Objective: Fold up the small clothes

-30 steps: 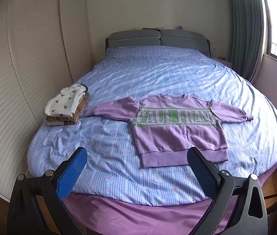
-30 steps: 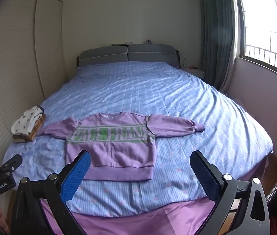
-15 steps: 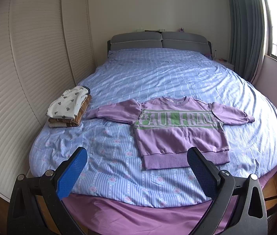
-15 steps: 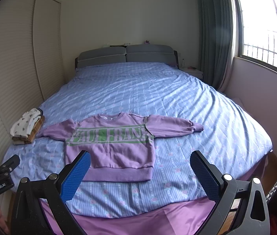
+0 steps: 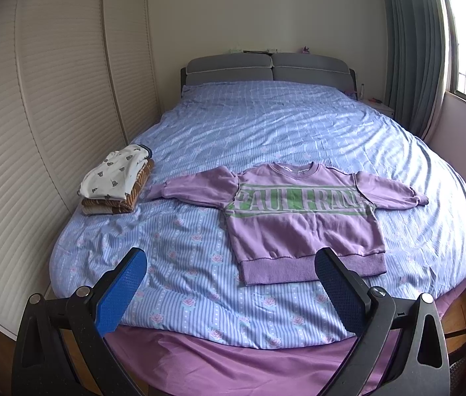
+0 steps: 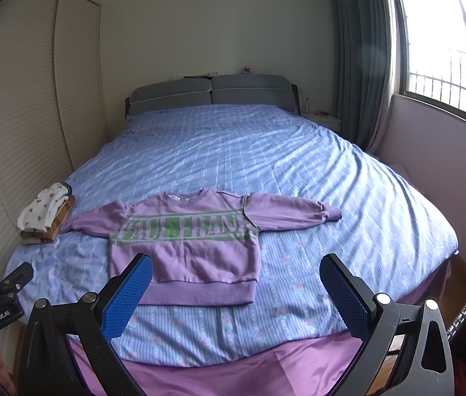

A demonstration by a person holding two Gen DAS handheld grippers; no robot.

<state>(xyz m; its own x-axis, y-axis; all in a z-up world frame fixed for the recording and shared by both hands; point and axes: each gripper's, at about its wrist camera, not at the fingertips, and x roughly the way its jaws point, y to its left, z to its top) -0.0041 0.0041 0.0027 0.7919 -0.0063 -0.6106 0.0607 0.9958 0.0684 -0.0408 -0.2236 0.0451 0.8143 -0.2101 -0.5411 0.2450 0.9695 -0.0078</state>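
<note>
The purple sweatshirt (image 5: 302, 217) lies flat and face up on the near part of the bed (image 5: 266, 125), collar toward the headboard, ribbed hem toward the near edge, both sleeves spread out to the sides. Its long axis, cuff to cuff, runs left to right across the bed, square to the way both tools point.

The left tool (image 5: 229, 280) hangs off the near edge of the bed with its jaws wide apart and nothing between them; from it the sweatshirt lies ahead and to the right, and the left sleeve (image 5: 193, 188) is the part closest to its line. The right tool (image 6: 236, 283) is likewise spread wide and empty, short of the mattress; from it the body of the sweatshirt sits ahead and to the left, while the right sleeve (image 6: 292, 213) reaches out almost straight ahead.

So each tool looks nearer to the sleeve on its own side, which suits a fold of the sleeves inward over the chest.

A stack of folded clothes (image 5: 117, 181) rests just beyond the left cuff, near the bed's left edge, close enough that a sweep at that cuff could nudge it.
</note>
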